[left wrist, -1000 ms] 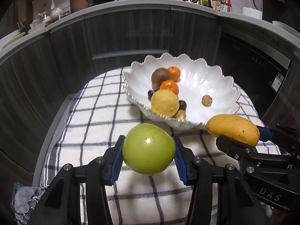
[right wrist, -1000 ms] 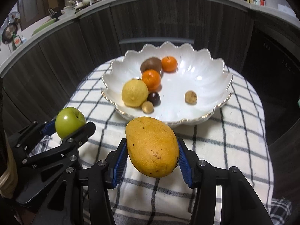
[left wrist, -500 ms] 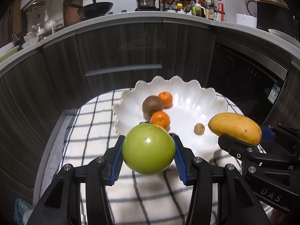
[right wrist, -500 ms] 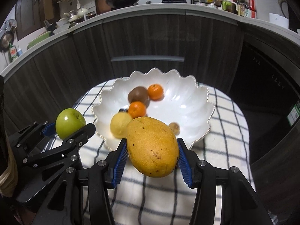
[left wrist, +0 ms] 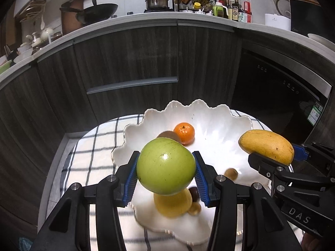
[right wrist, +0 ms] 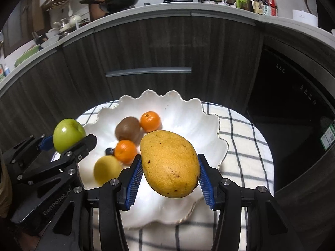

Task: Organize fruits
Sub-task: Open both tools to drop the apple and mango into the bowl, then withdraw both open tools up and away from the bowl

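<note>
My left gripper (left wrist: pixel 166 171) is shut on a green apple (left wrist: pixel 166 165) and hangs over the near left part of a white scalloped bowl (left wrist: pixel 211 113). My right gripper (right wrist: pixel 169 174) is shut on a yellow mango (right wrist: pixel 170 163) over the bowl's (right wrist: pixel 184 113) near right part. The apple (right wrist: pixel 68 135) and the left gripper show at the left of the right wrist view; the mango (left wrist: pixel 266 146) shows at the right of the left wrist view. In the bowl lie two tangerines (right wrist: pixel 150 121) (right wrist: pixel 125 151), a brown kiwi (right wrist: pixel 128 128), a yellow lemon (right wrist: pixel 107 169) and small dark and tan fruits.
The bowl rests on a white cloth with dark checks (right wrist: pixel 242 146) over a small round table. Dark wood cabinets (left wrist: pixel 134 62) and a black oven (left wrist: pixel 278 83) curve close behind it. The counter above carries a wok (left wrist: pixel 98 10), a pot and bottles.
Both grippers have moved forward with their fruits, from over the cloth in front of the bowl to over the bowl itself. Neither grip has changed.
</note>
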Demonstrator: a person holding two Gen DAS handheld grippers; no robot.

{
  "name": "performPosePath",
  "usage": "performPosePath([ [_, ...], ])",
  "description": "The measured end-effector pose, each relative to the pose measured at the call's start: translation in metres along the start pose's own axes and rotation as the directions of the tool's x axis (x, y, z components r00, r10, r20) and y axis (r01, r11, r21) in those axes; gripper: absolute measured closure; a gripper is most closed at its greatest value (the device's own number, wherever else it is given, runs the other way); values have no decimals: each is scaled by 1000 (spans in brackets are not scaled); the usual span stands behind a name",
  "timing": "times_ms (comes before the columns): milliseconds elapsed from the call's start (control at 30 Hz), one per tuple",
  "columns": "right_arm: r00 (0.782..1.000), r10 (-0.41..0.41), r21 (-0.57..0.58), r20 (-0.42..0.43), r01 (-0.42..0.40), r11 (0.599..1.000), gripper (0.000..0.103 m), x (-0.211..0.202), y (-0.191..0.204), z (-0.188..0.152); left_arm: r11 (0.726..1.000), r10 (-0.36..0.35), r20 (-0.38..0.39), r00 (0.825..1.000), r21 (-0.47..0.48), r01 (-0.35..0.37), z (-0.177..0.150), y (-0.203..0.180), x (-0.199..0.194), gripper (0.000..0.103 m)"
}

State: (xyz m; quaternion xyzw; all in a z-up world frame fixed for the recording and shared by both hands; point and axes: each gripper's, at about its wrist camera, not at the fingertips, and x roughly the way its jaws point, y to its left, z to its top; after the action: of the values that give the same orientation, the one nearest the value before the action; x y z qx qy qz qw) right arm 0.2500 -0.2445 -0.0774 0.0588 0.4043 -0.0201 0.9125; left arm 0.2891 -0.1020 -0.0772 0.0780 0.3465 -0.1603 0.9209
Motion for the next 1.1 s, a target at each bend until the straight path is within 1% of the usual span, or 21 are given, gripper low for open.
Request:
performPosePath([
  [200,999,-18,22,-27,19,1000,52,29,-6,10,1000,-4,-37,999,-14,4,9,6,31,55],
  [367,998,-33,25,-57,35,999,52,48,-5,14,1000,-5,-72,997,-30,3,8,11,50,55],
  [600,995,-42,27,-95,45,999,51,63,-4,14,999,-12,-133,991,-36,7,1,12,66,55],
  [767,993,-47,27,-108,50,998,51,68,-4,13,999,-8,-164,986,-46,1,-3,13,70,54],
  [800,993,-51,24,-111,54,998,51,69,-4,13,999,-6,-170,985,-47,-2,-4,13,71,53],
  [833,992,-56,23,-112,58,998,51,69,-4,12,999,0,-170,985,-45,-8,-5,13,70,50],
  [900,992,-68,20,-104,70,997,48,68,-4,11,999,28,-149,988,-41,-34,-5,15,65,26],
  [967,993,-94,11,-76,95,995,38,61,-2,13,998,40,-124,991,-46,-46,-3,17,59,20],
  [1033,991,-121,11,-61,122,992,26,56,-3,15,997,55,-128,990,-47,-62,-2,19,56,20],
  [1100,991,-126,25,-51,128,991,21,51,-4,16,996,66,-129,989,-50,-73,0,21,53,20],
])
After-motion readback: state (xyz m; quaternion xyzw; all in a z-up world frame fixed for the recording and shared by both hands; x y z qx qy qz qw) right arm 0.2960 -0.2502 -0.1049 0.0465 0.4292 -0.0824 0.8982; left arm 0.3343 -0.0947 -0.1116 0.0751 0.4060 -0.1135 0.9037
